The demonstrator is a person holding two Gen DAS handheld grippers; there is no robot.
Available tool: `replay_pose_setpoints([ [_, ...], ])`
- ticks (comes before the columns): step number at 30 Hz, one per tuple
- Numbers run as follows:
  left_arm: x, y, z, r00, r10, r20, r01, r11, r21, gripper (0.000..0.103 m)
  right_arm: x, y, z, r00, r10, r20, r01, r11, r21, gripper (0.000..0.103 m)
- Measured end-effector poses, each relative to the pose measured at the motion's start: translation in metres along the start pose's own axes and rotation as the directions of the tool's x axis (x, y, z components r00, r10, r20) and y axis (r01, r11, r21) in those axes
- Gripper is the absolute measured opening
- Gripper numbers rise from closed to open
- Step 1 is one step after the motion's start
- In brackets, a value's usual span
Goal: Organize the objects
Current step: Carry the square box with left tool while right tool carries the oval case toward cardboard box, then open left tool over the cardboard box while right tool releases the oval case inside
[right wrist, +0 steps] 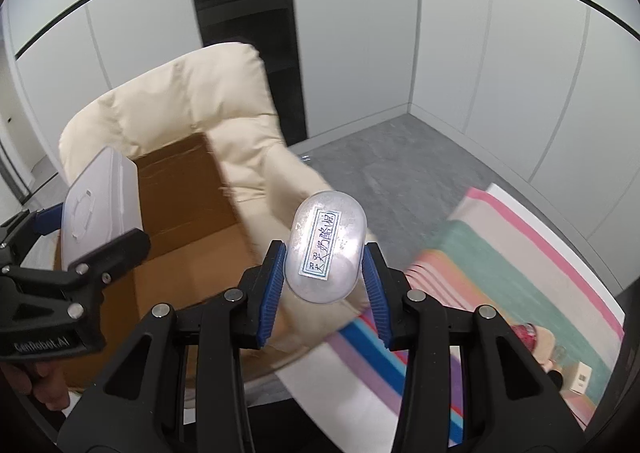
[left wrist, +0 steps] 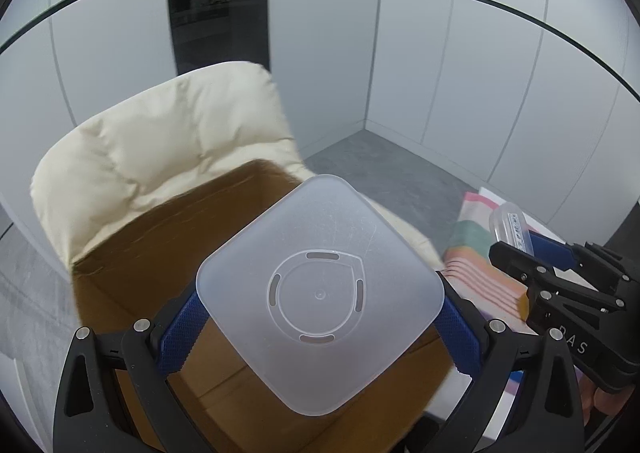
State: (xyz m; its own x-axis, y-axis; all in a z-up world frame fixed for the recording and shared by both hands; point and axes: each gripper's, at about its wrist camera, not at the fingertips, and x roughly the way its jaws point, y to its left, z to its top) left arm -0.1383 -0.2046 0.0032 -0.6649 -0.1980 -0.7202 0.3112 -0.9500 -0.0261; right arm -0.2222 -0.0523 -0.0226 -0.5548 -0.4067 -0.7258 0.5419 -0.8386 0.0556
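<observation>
Blue-padded left fingers (left wrist: 320,329) gripping frosted box (left wrist: 320,293), right fingers (right wrist: 324,277) — labelled capsule (right wrist: 326,251)

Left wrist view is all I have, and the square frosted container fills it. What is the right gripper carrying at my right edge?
Observer: A small clear oval container, clamped between the right gripper's blue fingers.
Operator: Anything written on it?
Observer: Yes, a white label with handwritten characters faces the right wrist camera.
Operator: Is my frosted container flat or deep?
Observer: Deep. The right wrist view shows its side wall running back from the face you see, held in the left gripper beside the open cardboard box.
Operator: What else is on the striped cloth?
Observer: Near its lower right edge lie a small white box and something red and sparkly, partly hidden.
</observation>
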Motion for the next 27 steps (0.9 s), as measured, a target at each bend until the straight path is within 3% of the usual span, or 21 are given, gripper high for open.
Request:
replay_pose_setpoints([
  [13, -0.003, 0.077, -0.012, 0.995, 0.088, -0.04, -0.092, 0.991, -0.098, 0.102, 0.026, 0.08, 0.007, 0.994, 0.084, -0.071, -0.092, 0.989, -0.116, 0.041],
  [22, 0.002, 0.085, -0.014, 0.995, 0.086, -0.052, -0.091, 0.991, -0.098, 0.102, 0.04, 0.101, 0.005, 0.99, 0.094, -0.102, -0.109, 0.982, -0.156, 0.042],
  [25, 0.004, 0.087, -0.013, 0.993, 0.108, -0.056, -0.114, 0.988, -0.106, 0.103, 0.039, 0.102, 0.004, 0.993, 0.085, -0.087, -0.098, 0.983, -0.158, 0.052],
  [27, 0.003, 0.087, -0.013, 0.991, 0.126, -0.054, -0.131, 0.986, -0.105, 0.103, 0.038, 0.099, 0.005, 0.994, 0.082, -0.077, -0.092, 0.985, -0.149, 0.064],
])
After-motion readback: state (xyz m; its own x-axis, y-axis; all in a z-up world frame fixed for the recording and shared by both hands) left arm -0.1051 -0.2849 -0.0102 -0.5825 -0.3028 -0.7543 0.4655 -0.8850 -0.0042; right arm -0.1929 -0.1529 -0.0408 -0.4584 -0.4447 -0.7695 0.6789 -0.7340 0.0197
